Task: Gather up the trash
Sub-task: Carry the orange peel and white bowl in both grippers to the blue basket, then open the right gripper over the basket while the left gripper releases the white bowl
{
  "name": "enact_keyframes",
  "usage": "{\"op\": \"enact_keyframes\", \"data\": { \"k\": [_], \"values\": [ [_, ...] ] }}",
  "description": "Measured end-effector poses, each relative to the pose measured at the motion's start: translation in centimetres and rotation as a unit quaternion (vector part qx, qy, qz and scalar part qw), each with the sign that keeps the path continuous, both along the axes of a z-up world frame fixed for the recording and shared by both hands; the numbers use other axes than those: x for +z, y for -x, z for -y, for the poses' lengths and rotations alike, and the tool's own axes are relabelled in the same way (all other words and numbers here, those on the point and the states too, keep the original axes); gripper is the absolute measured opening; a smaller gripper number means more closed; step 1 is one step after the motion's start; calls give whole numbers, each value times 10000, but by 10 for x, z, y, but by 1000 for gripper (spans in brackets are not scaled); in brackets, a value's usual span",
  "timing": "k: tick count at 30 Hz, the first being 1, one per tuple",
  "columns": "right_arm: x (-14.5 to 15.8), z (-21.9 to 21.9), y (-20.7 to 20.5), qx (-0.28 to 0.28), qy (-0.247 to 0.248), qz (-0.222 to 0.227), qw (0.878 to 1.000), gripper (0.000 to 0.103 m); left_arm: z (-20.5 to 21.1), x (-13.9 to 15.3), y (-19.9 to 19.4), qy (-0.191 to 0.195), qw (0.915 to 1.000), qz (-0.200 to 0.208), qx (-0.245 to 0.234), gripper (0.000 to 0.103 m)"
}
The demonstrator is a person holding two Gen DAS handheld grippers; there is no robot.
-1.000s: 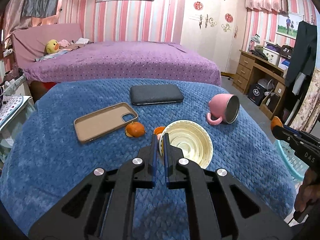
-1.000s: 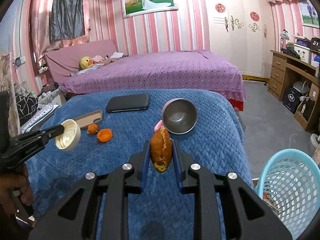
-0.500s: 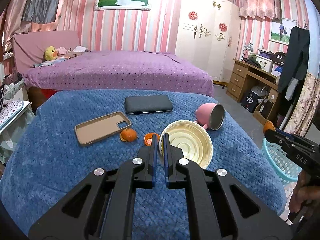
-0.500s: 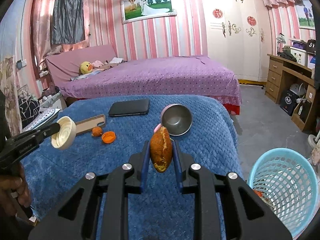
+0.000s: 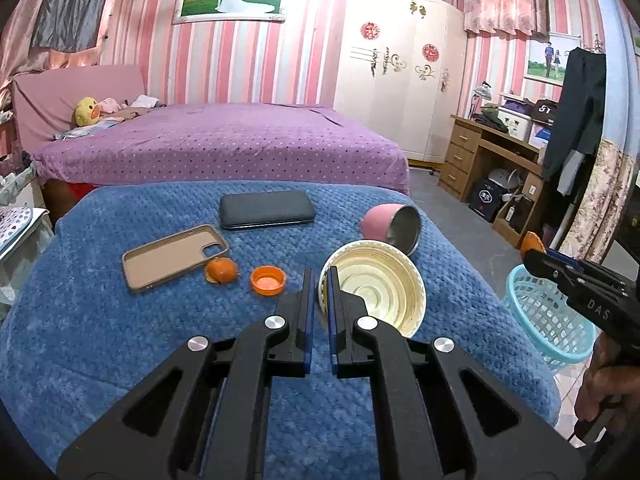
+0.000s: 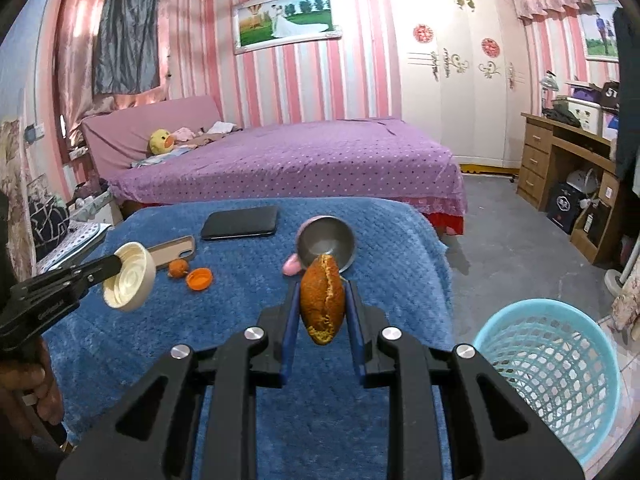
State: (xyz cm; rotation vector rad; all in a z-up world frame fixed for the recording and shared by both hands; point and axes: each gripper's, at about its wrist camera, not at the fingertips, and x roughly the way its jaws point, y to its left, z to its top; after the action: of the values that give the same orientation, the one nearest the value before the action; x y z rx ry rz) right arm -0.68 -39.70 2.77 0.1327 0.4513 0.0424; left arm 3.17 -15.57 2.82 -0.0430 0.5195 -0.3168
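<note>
My left gripper (image 5: 319, 282) is shut on the rim of a cream paper bowl (image 5: 376, 292) and holds it above the blue table; it also shows in the right wrist view (image 6: 129, 276). My right gripper (image 6: 322, 300) is shut on a piece of orange peel (image 6: 322, 304), above the table's right part. A light blue trash basket (image 6: 548, 364) stands on the floor to the right of the table, also in the left wrist view (image 5: 544, 320). A small orange peel piece (image 5: 221, 270) and an orange bottle cap (image 5: 268, 279) lie on the table.
On the blue blanket-covered table (image 5: 120, 320) lie a tan phone case (image 5: 174, 252), a dark phone (image 5: 266, 210) and a tipped pink mug (image 5: 394, 228). A purple bed (image 5: 224, 144) is behind. A wooden desk (image 6: 568, 168) stands at the right.
Both grippers have pulled back and risen a little, so the table items look farther away. The basket shows more fully on the right. Both grips are unchanged.
</note>
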Motion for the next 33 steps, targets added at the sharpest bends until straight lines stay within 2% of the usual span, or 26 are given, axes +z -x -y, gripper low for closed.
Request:
{"op": "enact_keyframes", "data": {
  "k": [12,16,22,29,30,31,32,33],
  "values": [
    [-8,73,22,-703,-80,-57,9975,23,50,2,15,-35,9989,99,-457,4],
    [-11,103,31,-975,-127,-52,9951,23,81,0,17,-175,9972,108,-721,4],
    [-19,155,50,-1513,-358,-88,9878,23,139,3,28,4,9925,112,-1215,4],
    [-29,193,65,-1861,-465,-134,9813,27,220,-9,40,57,9828,-44,-1843,4],
    [-30,197,66,-1970,-399,-173,9794,41,228,-11,40,57,9820,-72,-1889,4],
    [-31,200,67,-2077,-367,-162,9774,68,236,-13,39,43,9810,-104,-1935,4],
    [-30,203,71,-2174,-384,-66,9753,72,244,-15,39,39,9805,-136,-1960,4],
    [-28,209,74,-2247,-454,27,9734,72,251,-17,38,36,9800,-170,-1983,4]
  ]
}}
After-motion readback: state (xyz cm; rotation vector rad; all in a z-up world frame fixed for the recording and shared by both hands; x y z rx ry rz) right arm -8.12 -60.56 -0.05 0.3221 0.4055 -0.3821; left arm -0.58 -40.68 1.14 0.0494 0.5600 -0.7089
